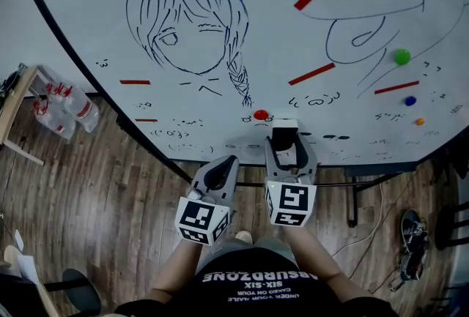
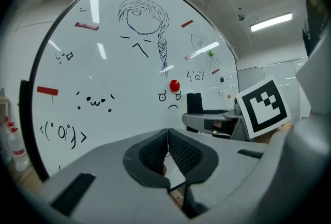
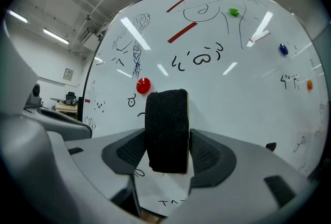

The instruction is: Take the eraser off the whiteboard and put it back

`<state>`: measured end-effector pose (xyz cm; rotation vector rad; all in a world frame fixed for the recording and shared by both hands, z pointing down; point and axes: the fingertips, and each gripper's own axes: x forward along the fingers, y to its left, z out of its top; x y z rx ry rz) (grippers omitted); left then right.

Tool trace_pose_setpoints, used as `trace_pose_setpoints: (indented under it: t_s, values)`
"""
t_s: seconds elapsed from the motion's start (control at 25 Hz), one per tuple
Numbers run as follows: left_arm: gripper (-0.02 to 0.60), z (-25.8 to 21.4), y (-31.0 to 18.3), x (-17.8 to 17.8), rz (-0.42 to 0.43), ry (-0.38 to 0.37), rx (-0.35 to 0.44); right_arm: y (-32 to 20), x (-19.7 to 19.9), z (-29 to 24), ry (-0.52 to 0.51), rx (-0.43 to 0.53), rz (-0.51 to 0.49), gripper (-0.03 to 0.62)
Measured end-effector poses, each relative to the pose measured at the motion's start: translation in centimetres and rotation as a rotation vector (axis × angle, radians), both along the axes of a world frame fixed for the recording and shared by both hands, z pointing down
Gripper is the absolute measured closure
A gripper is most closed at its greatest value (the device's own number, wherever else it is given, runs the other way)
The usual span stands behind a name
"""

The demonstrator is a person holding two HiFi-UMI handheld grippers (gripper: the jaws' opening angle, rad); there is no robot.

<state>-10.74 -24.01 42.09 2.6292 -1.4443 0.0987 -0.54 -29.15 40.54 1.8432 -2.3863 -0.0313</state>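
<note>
The right gripper [image 3: 168, 149] has its jaws spread wide and clamped on the eraser [image 3: 166, 127], one pad on each flank. The eraser stands upright between them, its black felt towards the camera. It sits low on the whiteboard [image 1: 256, 30], close to the surface; whether it touches the board cannot be told.

The red magnet [image 3: 143, 85] is at 11 o'clock of the eraser, near but apart. Small black scribbles lie at 9 o'clock and 6 o'clock of it.

The left gripper [image 2: 168, 149] is clenched, pad against pad, with nothing between. In the head view it hangs at 8 o'clock of the right gripper, back from the board and over the wood floor [image 1: 110, 206].

In the head view the board's lower edge [image 1: 381, 165] runs just at 6 o'clock of the eraser, so there is little board left that way. In the right gripper view bare white board opens at 3 o'clock of the eraser, out towards the orange magnet [image 3: 310, 84]. At 12 o'clock are a scribbled face and a red strip [image 3: 182, 32]. The board's dark left rim [image 1: 55, 23] curves away at 9 o'clock, with bottles [image 1: 66, 107] beyond it.
</note>
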Motion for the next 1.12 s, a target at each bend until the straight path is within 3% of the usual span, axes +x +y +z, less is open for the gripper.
trace_pose_setpoints:
  t_s: [0.36,0.84,1.12]
  values:
    - [0.572,0.2,0.6,0.6,0.021,0.004,0.002,1.0,0.4,0.3,0.002,-0.001,-0.001,0.356]
    - [0.572,0.2,2.2,1.2,0.005,0.013,-0.002,3.6,0.1,0.0,-0.004,-0.005,-0.084,0.359]
    - [0.572,-0.3,3.7,2.2,-0.011,0.013,0.001,5.7,0.8,-0.3,-0.017,-0.005,-0.15,0.439]
